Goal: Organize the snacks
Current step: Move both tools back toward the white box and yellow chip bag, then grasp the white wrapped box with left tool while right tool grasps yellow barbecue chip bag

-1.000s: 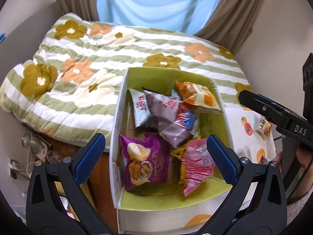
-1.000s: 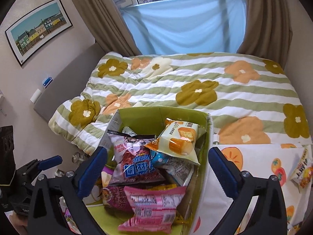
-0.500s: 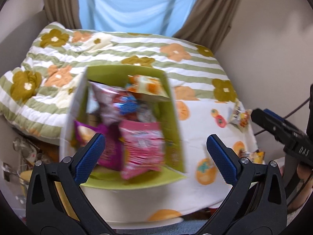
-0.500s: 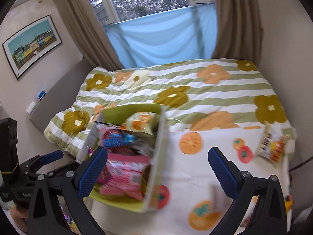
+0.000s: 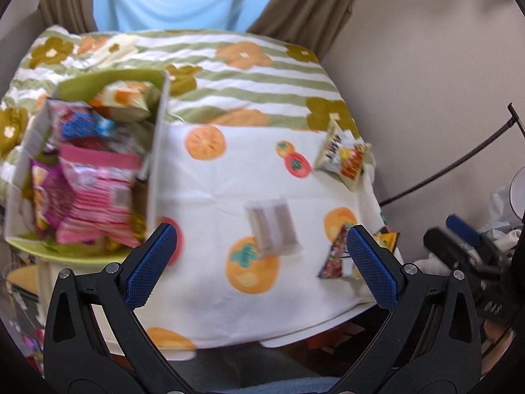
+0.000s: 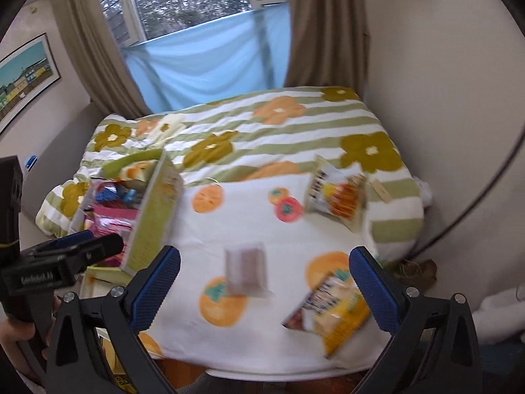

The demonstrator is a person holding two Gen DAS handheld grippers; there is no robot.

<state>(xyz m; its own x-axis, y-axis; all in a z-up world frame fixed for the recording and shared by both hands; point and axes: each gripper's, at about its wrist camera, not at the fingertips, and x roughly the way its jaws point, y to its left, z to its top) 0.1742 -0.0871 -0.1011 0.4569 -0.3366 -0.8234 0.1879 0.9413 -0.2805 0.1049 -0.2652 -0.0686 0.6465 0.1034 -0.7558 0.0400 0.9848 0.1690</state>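
Observation:
A green box [image 5: 160,138] full of snack packets stands at the left of the fruit-print cloth [image 5: 229,180]; it also shows in the right wrist view [image 6: 154,210]. Three loose packets lie on the cloth: a pale grey-brown one in the middle [image 5: 274,226] [image 6: 246,267], a white and orange one at the far right [image 5: 346,156] [image 6: 336,193], and a yellow and red one at the near right edge [image 5: 338,257] [image 6: 331,308]. My left gripper [image 5: 262,262] is open and empty above the cloth's near edge. My right gripper [image 6: 264,290] is open and empty, near the grey-brown and yellow packets.
The cloth lies on a bed with a green striped flower quilt [image 6: 262,131]. A beige wall [image 6: 443,98] runs along the right, with a black cable [image 5: 459,161]. Curtains [image 6: 325,26] and a window are behind the bed. Clutter sits at the floor, right [image 5: 502,229].
Both grippers have swung right, away from the box and over the open cloth. The three loose packets have come into view. Both stay open and empty.

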